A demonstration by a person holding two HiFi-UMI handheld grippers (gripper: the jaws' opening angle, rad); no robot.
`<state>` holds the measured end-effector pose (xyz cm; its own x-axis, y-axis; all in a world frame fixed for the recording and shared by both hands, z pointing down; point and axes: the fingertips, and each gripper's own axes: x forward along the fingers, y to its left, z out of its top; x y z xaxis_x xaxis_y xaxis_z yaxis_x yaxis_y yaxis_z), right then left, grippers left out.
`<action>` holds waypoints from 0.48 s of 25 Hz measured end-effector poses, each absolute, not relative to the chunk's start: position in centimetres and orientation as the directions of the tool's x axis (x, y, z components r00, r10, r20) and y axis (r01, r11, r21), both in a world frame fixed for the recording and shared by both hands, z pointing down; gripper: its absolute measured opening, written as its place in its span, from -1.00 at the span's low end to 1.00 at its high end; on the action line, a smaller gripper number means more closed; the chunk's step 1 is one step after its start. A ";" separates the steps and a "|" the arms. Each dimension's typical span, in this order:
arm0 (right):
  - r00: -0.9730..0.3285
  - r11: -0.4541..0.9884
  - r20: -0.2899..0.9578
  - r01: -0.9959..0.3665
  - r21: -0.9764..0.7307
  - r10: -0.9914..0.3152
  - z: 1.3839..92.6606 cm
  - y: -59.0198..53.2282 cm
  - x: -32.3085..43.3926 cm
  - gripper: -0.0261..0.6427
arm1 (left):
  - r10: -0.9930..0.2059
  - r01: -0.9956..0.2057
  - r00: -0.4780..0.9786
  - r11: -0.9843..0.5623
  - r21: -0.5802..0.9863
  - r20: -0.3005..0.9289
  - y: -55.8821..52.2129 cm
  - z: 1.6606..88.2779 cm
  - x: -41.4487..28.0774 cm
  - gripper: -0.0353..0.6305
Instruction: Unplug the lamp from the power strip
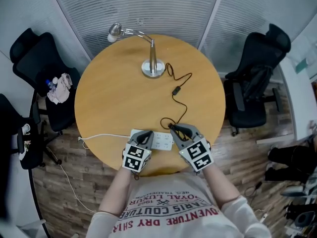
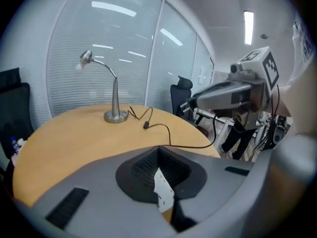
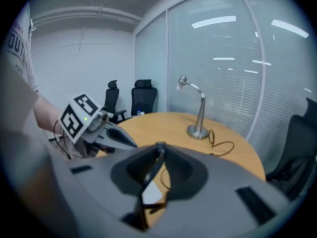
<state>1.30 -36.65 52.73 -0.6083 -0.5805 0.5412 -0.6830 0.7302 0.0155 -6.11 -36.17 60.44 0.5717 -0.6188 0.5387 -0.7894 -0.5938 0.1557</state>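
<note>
The head view looks steeply down from above the person onto the round table (image 1: 109, 103), lamp (image 1: 152, 63) at upper centre. Each gripper view sits low, just behind its own jaws, facing across the tabletop toward the lamp; all three share lamp and cable (image 1: 179, 90).

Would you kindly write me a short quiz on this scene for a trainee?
1. True or false: the lamp stands upright on the far side of the table.
2. What is the left gripper closed on? A. a mug B. the power strip C. a chair arm
3. Fill in: the right gripper grips the lamp cord's black ____.
Key: 1 true; 2 B; 3 plug.
</note>
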 end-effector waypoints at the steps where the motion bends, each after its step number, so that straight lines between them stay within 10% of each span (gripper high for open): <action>1: -0.620 0.731 0.516 -0.682 0.017 -0.591 51.9 -36.7 1.3 -0.71 | -0.653 -0.802 0.563 -0.580 0.144 0.507 -36.5 58.6 -6.4 -0.81; 12: -0.681 0.709 0.248 -0.704 0.038 -0.689 44.4 -38.3 1.6 -0.71 | -0.893 -0.897 0.442 -0.438 0.064 0.088 -37.9 42.8 -10.5 -0.81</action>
<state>1.63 -38.29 44.39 -0.6811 -0.6890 0.2477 -0.7037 0.7094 0.0383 -10.49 -37.86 42.79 0.4420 -0.8927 0.0881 -0.8968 -0.4378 0.0635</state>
